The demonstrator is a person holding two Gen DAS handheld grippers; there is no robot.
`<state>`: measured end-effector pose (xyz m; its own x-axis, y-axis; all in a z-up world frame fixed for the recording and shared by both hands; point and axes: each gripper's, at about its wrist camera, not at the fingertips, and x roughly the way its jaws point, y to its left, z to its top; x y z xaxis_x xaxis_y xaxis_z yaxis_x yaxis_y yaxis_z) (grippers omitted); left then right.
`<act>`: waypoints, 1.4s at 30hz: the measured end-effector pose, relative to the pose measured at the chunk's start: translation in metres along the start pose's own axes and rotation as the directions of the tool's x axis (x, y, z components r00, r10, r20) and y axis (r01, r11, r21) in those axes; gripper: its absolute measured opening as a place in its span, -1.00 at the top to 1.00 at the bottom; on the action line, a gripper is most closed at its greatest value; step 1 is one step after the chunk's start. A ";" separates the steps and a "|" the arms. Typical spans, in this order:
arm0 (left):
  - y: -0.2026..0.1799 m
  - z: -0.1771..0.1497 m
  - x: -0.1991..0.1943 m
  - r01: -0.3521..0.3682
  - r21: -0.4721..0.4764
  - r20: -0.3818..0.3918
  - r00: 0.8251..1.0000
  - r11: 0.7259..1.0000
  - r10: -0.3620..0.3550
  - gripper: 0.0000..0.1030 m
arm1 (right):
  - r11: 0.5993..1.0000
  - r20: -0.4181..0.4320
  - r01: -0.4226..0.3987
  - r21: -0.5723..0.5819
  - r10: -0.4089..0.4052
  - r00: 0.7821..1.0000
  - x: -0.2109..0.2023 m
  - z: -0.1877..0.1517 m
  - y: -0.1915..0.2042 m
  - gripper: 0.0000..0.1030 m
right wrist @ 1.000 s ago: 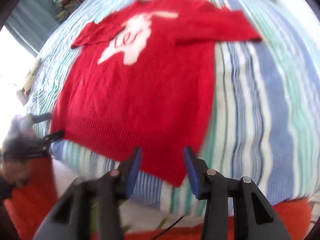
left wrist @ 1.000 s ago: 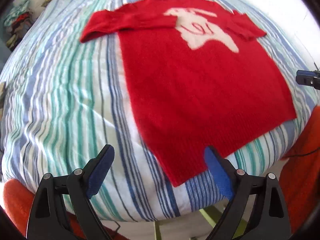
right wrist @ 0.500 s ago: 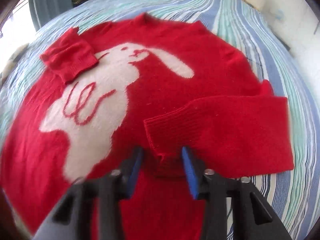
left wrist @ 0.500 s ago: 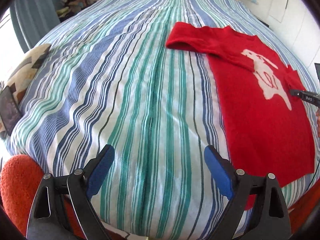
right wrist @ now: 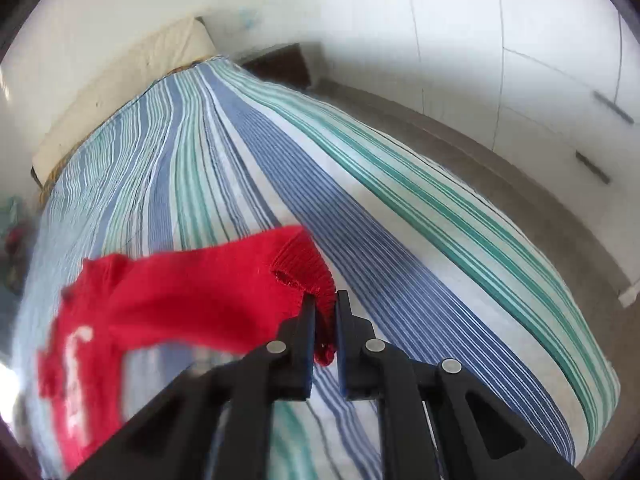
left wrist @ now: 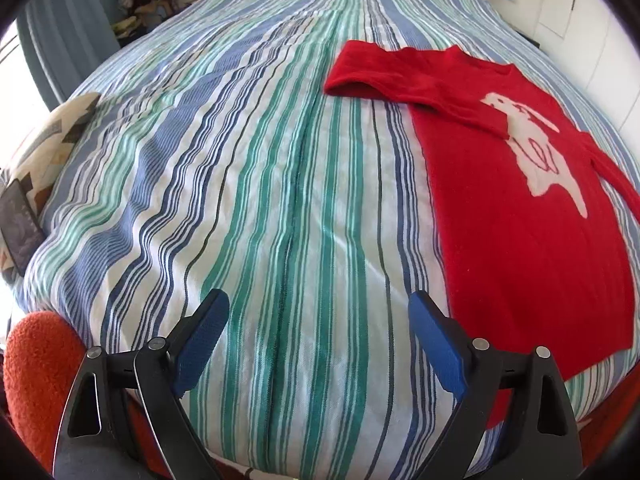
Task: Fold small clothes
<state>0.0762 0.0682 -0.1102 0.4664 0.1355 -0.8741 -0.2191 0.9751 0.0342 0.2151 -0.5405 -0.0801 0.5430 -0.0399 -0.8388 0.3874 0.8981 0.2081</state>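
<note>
On the right half of the striped bed point(left wrist: 248, 184) our red sweater point(left wrist: 532, 240) lies flat, neck toward the far end, hem near us, so its long axis runs near to far. Our right tool point(right wrist: 323, 300) has just closed on the right sleeve cuff point(right wrist: 304, 268) and lifts it; our left tool point(left wrist: 316, 332) hangs open over bare sheet. With only the cuff edge pinched, the knit could slip free, or a pull might drag the body askew, though blur hides how deep the bite goes.
</note>
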 end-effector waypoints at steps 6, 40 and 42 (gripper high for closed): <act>0.004 -0.003 -0.005 -0.030 -0.001 0.010 1.000 1.000 0.030 -0.79 | 0.971 -0.042 -0.142 0.191 0.153 0.987 0.019 -0.009 -0.045 0.73; -0.053 0.077 -0.030 0.016 0.179 0.120 0.992 0.984 -0.038 -0.81 | 0.951 -0.003 0.228 -0.208 -0.234 0.972 -0.035 -0.023 -0.006 -0.26; -0.084 0.104 -0.031 0.067 0.264 0.133 0.985 0.962 -0.105 -0.86 | 0.942 0.009 0.184 -0.283 -0.189 0.982 -0.058 -0.037 0.011 -0.27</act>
<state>0.1691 0.0007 -0.0359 0.5969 0.0546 -0.8005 0.0469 0.9936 0.1027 0.1607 -0.5119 -0.0475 0.4667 -0.2126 -0.8585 0.2539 0.9620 -0.1002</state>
